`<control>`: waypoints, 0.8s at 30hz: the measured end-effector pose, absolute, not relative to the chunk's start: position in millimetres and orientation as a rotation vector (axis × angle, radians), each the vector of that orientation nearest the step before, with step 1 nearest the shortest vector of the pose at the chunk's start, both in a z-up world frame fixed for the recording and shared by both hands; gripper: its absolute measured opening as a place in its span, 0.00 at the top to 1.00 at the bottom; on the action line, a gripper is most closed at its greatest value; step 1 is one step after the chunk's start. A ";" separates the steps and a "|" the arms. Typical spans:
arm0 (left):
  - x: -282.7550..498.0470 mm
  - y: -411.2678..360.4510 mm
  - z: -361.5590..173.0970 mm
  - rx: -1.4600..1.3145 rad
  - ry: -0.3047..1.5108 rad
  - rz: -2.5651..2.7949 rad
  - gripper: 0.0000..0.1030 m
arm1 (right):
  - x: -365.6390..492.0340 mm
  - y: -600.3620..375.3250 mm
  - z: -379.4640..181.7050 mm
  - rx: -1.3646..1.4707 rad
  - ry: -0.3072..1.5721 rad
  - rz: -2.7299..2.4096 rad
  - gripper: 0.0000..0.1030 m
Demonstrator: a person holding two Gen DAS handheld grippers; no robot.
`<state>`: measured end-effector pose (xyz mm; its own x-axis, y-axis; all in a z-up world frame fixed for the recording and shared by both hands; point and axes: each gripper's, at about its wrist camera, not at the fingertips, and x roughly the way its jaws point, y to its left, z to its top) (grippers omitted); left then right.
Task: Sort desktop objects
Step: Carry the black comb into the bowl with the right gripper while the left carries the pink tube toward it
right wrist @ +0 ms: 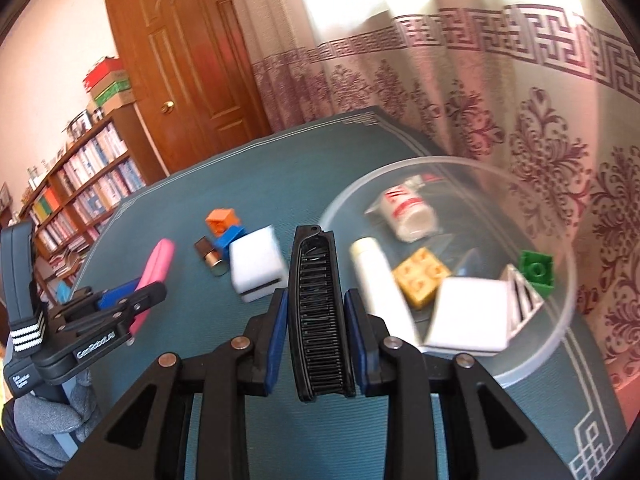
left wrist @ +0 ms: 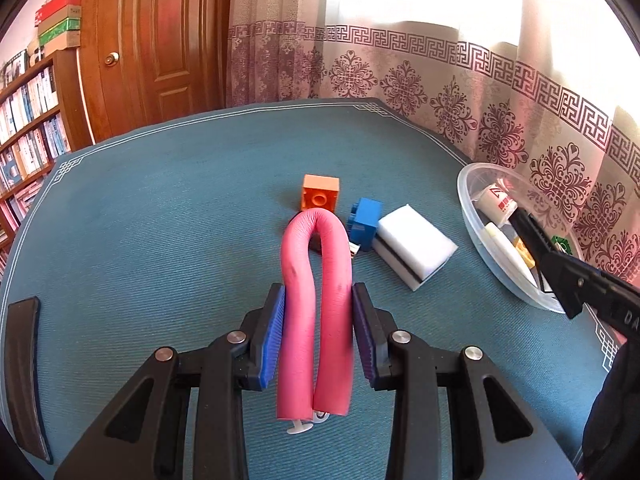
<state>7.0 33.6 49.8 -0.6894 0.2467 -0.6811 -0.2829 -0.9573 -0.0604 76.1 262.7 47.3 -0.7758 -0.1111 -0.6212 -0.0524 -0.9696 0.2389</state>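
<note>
Left wrist view: the left gripper (left wrist: 318, 332) is clamped on one pink foam tube (left wrist: 316, 300), bent into an inverted U; both legs run between the pads, long axis along the fingers, bend pointing toward the far edge of the table (left wrist: 160, 208). The tube's lower ends are partly hidden, and a small white part beneath them cannot be identified. Right wrist view: the right gripper (right wrist: 316, 336) is clenched on one black comb (right wrist: 318, 312), long axis along the fingers, tip pointing at the rim of one clear bowl (right wrist: 568, 280) near the table's right edge. On the table lie one orange block (left wrist: 320, 194), one blue block (left wrist: 366, 220) and one white sponge (left wrist: 414, 246). Bowl contents are motion-blurred: one yellow block (right wrist: 420, 276), one green block (right wrist: 536, 270), one white tube (right wrist: 376, 276).
</note>
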 end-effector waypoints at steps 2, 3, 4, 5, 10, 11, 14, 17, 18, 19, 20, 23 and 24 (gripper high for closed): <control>7.9 38.6 49.8 -1.057 0.077 2.640 0.65 | 75.7 272.9 48.1 1.045 -0.395 -2.934 0.69; 8.6 40.3 49.8 -1.056 0.080 2.636 0.65 | 75.7 278.2 48.0 1.048 -0.402 -2.950 0.69; 8.3 43.3 49.9 -1.057 0.084 2.631 0.65 | 75.6 283.2 47.8 1.051 -0.403 -2.966 0.69; 8.4 46.3 50.1 -1.057 0.088 2.627 0.65 | 75.8 287.4 47.5 1.052 -0.404 -2.980 0.69; 8.7 59.7 51.6 -1.050 0.095 2.596 0.65 | 73.7 313.1 43.0 1.069 -0.449 -3.040 0.69; 8.6 63.0 52.0 -1.048 0.098 2.590 0.65 | 72.7 318.8 41.2 1.072 -0.461 -3.052 0.69; 9.4 74.7 53.6 -1.038 0.117 2.573 0.65 | 70.8 334.5 35.5 1.081 -0.534 -3.072 0.69; 10.2 86.8 55.2 -1.028 0.134 2.556 0.65 | 70.1 348.5 28.7 1.098 -0.629 -3.059 0.68; 10.3 91.1 55.7 -1.026 0.140 2.551 0.65 | 71.4 351.2 28.2 1.076 -0.645 -3.055 0.67; 10.2 95.8 56.4 -1.023 0.146 2.546 0.65 | 72.3 352.2 28.5 1.070 -0.645 -3.058 0.63; 9.8 100.3 56.8 -1.021 0.150 2.540 0.65 | 73.1 352.8 28.8 1.063 -0.647 -3.057 0.61; 8.2 114.5 57.4 -1.015 0.158 2.516 0.65 | 74.0 352.3 29.3 1.054 -0.637 -3.059 0.57; 7.8 119.4 57.8 -1.013 0.160 2.508 0.65 | 74.2 351.9 28.9 1.054 -0.630 -3.058 0.57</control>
